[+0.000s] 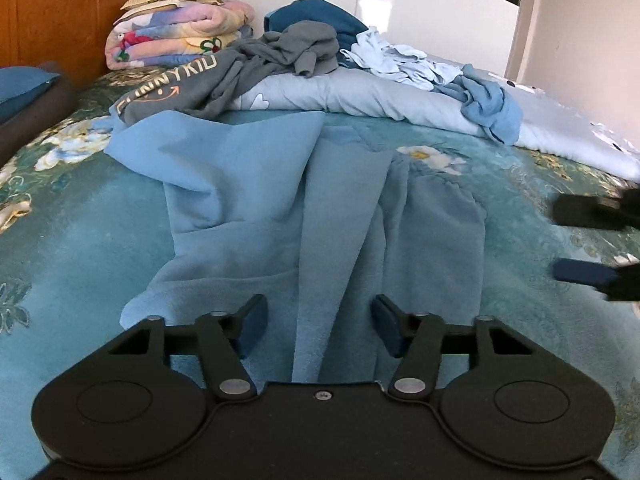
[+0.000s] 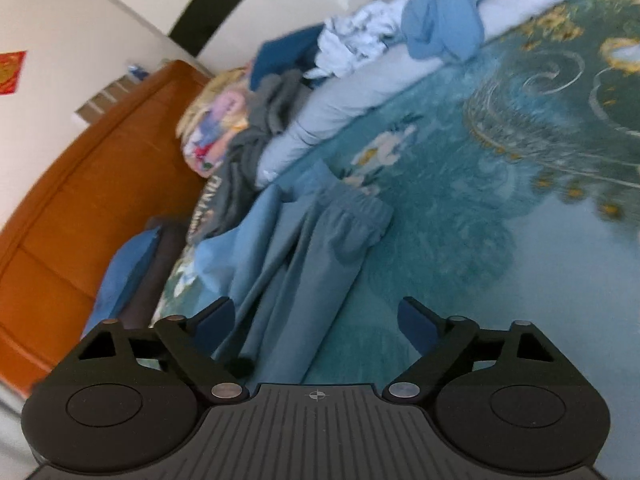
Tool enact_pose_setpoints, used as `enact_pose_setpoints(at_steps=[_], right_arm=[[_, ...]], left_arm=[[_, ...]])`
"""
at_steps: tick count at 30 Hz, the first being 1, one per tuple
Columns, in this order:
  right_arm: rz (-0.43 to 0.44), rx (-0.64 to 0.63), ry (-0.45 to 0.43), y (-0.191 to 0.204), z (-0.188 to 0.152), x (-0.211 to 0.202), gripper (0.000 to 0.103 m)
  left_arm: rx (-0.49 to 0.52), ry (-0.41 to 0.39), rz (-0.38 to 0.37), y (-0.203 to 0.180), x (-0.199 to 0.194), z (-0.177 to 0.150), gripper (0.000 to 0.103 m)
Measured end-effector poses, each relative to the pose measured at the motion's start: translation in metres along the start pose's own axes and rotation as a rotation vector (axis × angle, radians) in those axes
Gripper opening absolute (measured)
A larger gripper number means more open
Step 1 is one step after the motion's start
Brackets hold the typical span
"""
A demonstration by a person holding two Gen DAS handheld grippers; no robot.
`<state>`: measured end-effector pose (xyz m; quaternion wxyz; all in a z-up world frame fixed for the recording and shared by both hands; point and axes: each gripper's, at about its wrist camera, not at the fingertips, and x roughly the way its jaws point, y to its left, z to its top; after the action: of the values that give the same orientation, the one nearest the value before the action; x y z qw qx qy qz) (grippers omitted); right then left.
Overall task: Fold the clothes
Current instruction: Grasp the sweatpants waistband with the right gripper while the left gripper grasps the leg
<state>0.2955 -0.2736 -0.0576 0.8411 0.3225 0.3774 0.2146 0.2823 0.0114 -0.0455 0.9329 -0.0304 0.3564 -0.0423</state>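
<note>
A light blue garment (image 1: 240, 184) with a gathered elastic band lies spread in long folds on the teal floral bedspread (image 1: 80, 248). My left gripper (image 1: 320, 320) hovers over its near end, open, with a folded ridge of the fabric running between the jaws, and the pads are not pressing on it. The right gripper (image 1: 576, 242) shows at the right edge of the left wrist view, open above bare bedspread. In the blurred right wrist view the right gripper (image 2: 316, 320) stands wide open, the garment (image 2: 320, 248) reaching in beside its left finger.
At the back of the bed a rolled pale blue quilt (image 1: 360, 96) carries loose clothes, among them a grey sweatshirt (image 1: 224, 76) and a blue piece (image 1: 488, 108). A folded floral blanket (image 1: 172, 28), a blue pillow (image 1: 20, 88) and the wooden headboard (image 1: 60, 12) stand at the left.
</note>
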Motion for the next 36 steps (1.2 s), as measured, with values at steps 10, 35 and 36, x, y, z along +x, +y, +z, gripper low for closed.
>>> enact_pose_setpoints(at_steps=[10,35,36], right_arm=[[-0.064,0.013,0.075,0.010,0.013,0.072,0.043],[-0.261,0.147,-0.349,-0.053,0.024,-0.135,0.000],[-0.278,0.155,-0.347,-0.060,0.023,-0.145,0.000]], left_arm=[[-0.127,-0.053,-0.008,0.011,-0.018,-0.006,0.008],[-0.256,-0.132,-0.083,0.017,-0.095,-0.019,0.006],[-0.251,-0.131,-0.090,0.012,-0.091,-0.016,0.006]])
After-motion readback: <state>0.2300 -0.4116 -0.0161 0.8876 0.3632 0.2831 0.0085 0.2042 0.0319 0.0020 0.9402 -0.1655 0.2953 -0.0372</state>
